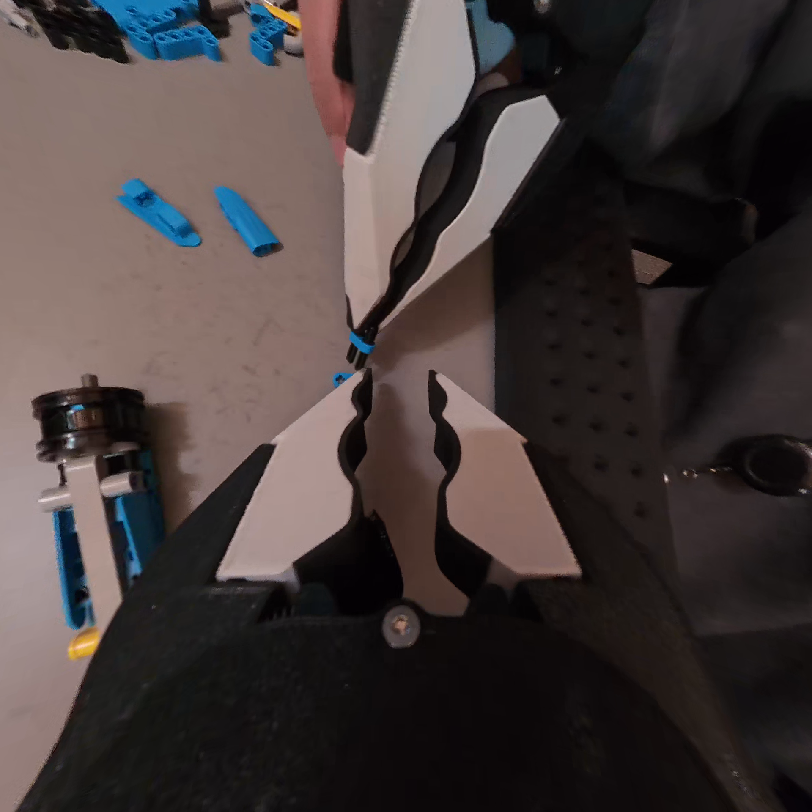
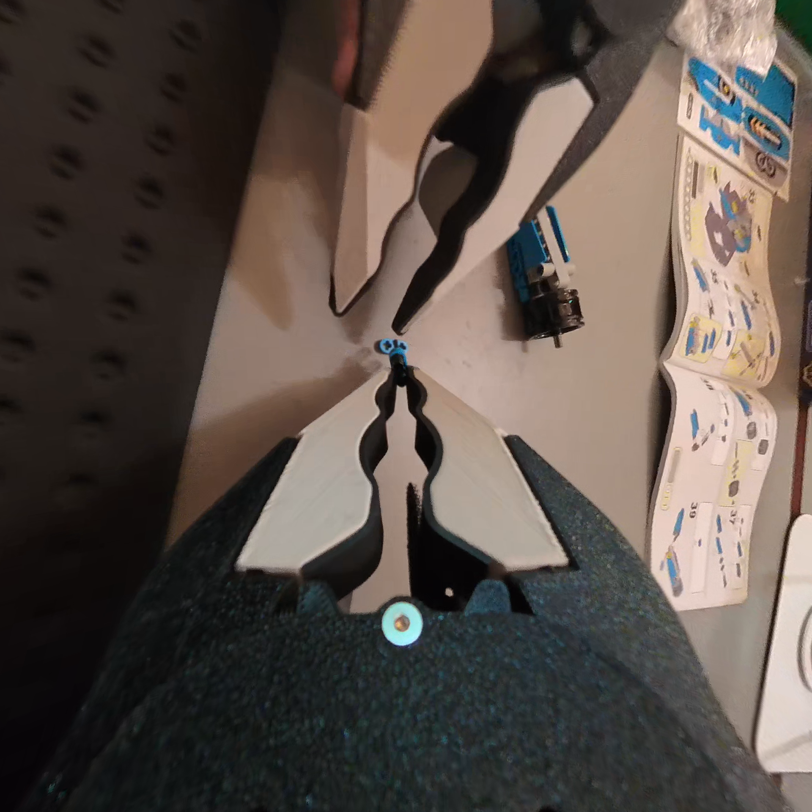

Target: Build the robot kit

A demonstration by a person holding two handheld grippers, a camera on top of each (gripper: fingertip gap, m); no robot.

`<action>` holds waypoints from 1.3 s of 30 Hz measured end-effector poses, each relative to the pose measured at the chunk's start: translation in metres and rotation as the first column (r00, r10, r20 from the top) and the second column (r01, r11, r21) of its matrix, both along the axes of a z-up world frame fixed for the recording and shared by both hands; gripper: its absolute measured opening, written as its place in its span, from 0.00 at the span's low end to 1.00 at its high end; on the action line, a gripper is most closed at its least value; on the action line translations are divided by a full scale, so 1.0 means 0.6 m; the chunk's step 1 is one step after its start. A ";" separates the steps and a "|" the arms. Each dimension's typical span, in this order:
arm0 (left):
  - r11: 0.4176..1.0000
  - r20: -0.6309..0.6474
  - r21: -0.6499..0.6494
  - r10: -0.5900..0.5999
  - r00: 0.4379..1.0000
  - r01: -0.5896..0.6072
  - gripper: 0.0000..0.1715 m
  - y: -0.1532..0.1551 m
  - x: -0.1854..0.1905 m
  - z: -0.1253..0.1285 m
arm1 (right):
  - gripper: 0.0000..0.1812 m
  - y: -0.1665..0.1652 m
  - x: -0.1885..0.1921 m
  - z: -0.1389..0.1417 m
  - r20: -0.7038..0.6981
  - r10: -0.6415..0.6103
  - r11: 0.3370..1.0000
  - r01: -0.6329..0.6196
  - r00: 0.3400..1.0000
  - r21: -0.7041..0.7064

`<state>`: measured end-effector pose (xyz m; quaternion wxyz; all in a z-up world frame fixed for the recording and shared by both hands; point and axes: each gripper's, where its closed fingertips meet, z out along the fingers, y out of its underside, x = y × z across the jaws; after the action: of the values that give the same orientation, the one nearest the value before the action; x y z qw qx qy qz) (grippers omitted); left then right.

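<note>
In the left wrist view, the left gripper (image 1: 400,373) has its white, black-lined fingers spread apart with nothing between them, poised over the pale grey tabletop (image 1: 197,316). Just beyond its tips, the right gripper (image 1: 364,334) reaches in from above, fingers pinched together on a small black pin with a blue collar (image 1: 361,346). A tiny blue connector piece (image 1: 340,378) lies on the tabletop just beside the left gripper's left fingertip. Left of that pin, well apart, lie two loose blue tapered plastic panels (image 1: 197,217). Nearer the camera on the same side rests a partly built blue, white and black brick assembly with a black wheel hub (image 1: 88,483). A heap of blue and black brick parts (image 1: 145,30) sits at the far edge.

In the right wrist view, the right gripper (image 2: 397,373) is nearly closed, clamping the pin (image 2: 397,358) at its very tips; the pin's blue end nearly meets the small blue connector (image 2: 389,345). The left gripper (image 2: 369,314) hangs open just past it. Right of the pin lies the wheel-hub assembly (image 2: 545,281), and farther right an open illustrated instruction booklet (image 2: 720,351).
</note>
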<state>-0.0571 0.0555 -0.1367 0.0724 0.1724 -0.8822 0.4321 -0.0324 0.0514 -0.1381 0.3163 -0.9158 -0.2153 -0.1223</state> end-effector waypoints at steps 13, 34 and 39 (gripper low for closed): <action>0.994 0.280 -0.098 0.074 0.957 -0.048 0.04 -0.011 0.007 0.047 | 0.02 0.011 -0.028 0.055 -0.496 -0.072 0.991 0.120 0.865 0.065; 0.973 0.154 -0.230 0.050 0.987 -0.014 0.00 -0.010 -0.005 0.069 | 0.02 0.007 -0.036 0.082 -0.721 -0.059 0.962 0.232 0.691 0.144; 0.976 0.081 -0.215 -0.011 0.997 0.028 0.00 -0.009 -0.021 0.057 | 0.05 0.010 -0.052 0.072 -0.731 -0.034 0.970 0.199 0.682 0.141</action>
<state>-0.0698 0.0499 -0.1028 0.0597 0.1374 -0.8339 0.5311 -0.0636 0.0573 -0.0948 0.4611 -0.8631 -0.0001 0.2061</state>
